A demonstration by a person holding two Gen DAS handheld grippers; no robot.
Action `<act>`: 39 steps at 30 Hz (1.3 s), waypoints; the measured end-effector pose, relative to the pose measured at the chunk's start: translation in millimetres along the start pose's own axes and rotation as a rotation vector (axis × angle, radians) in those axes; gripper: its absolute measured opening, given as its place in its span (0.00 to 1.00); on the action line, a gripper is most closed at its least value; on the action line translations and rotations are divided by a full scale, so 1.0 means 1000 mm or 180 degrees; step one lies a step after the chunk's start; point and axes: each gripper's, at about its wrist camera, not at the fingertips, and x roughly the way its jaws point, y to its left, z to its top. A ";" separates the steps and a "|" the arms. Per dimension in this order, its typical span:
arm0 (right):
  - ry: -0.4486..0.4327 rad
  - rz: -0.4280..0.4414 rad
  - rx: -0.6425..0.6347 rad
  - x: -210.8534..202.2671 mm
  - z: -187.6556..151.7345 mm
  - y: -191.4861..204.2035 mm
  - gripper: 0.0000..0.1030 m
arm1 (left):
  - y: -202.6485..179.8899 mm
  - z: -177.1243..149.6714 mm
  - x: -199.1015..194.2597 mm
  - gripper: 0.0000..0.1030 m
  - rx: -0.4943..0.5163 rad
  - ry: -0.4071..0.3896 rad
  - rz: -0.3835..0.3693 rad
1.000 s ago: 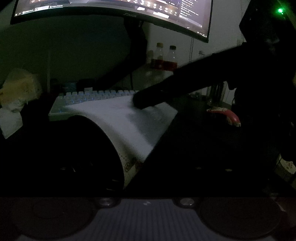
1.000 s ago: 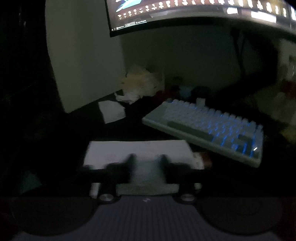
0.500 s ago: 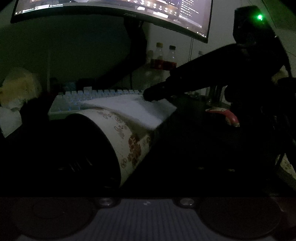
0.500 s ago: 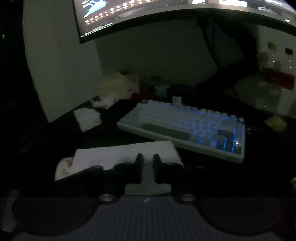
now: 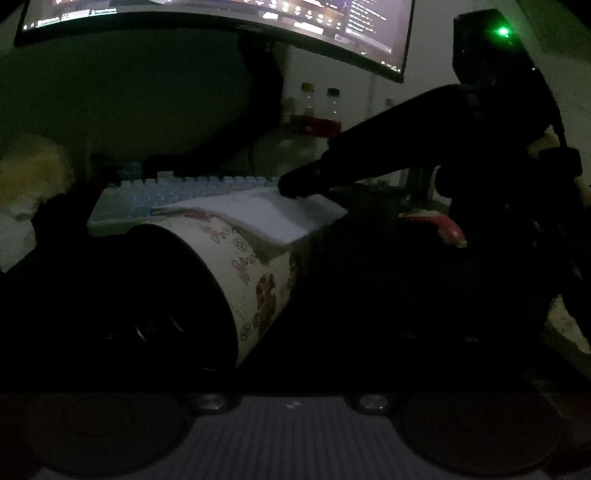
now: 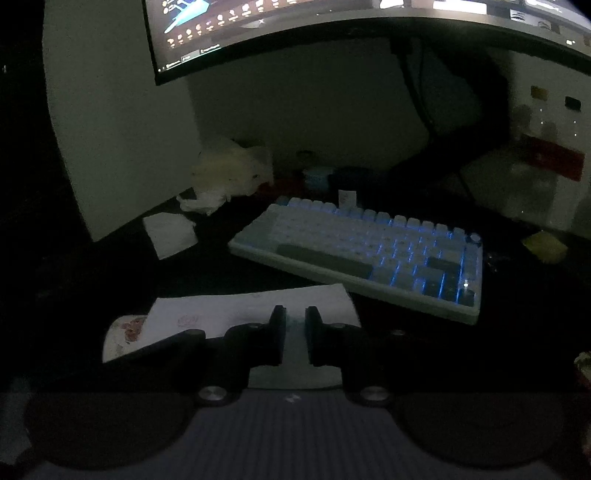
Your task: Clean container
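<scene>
- The left gripper's own fingers cannot be made out in the dark of its wrist view; its jaws are opening, and whether they touch the container cannot be told.
- Low and left of centre in that view lies the pale cylindrical container with a reddish flower print [image 5: 255, 280], on its side on the dark desk [image 5: 369, 295], its black mouth turned toward the camera.
- A white paper tissue [image 5: 258, 214] is draped over the container's upper side, soft and faintly textured, its edge hanging past the wall.
- The right gripper [image 5: 295, 184] reaches in from the right as a black tapered silhouette slanting down to the left, its tip on the far end of the tissue; a green light glows on its body.
- In the right wrist view the right gripper [image 6: 295, 321] points down over the desk, its two black fingers [image 6: 277, 325] drawn near together and pinching the tissue [image 6: 236, 310] between them.
- Only this view shows the container [image 6: 125, 332] from the side, peeking out at the tissue's left end.
- Only here too is the full pale keyboard with blue backlight [image 6: 369, 251], set beyond the tissue, and a crumpled yellowish bag [image 6: 229, 170] at the wall.
- A curved monitor [image 6: 332, 22] spans the top of both views.
</scene>
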 end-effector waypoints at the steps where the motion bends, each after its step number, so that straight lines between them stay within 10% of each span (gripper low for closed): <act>1: -0.0003 0.0120 -0.0054 -0.002 -0.001 0.007 0.14 | 0.001 0.001 0.000 0.84 -0.0021 0.0005 -0.0027; 7: -0.0002 0.0390 -0.0299 -0.011 -0.008 0.029 0.14 | 0.001 0.000 0.002 0.91 -0.0077 -0.0008 -0.0147; 11: 0.0020 0.0071 -0.0047 -0.006 -0.005 0.001 0.14 | 0.003 0.003 0.002 1.00 -0.0146 0.0040 -0.0198; 21: 0.0076 0.0439 -0.0377 -0.008 -0.004 0.035 0.14 | 0.002 0.005 0.003 0.99 -0.0151 0.0097 -0.0179; 26: 0.0039 0.0016 -0.0066 -0.002 0.001 -0.002 0.14 | 0.003 0.005 0.002 0.99 -0.0156 0.0107 -0.0172; 39: 0.0074 0.0124 -0.0197 -0.011 -0.004 0.006 0.14 | 0.000 0.003 0.001 0.99 -0.0117 0.0106 -0.0174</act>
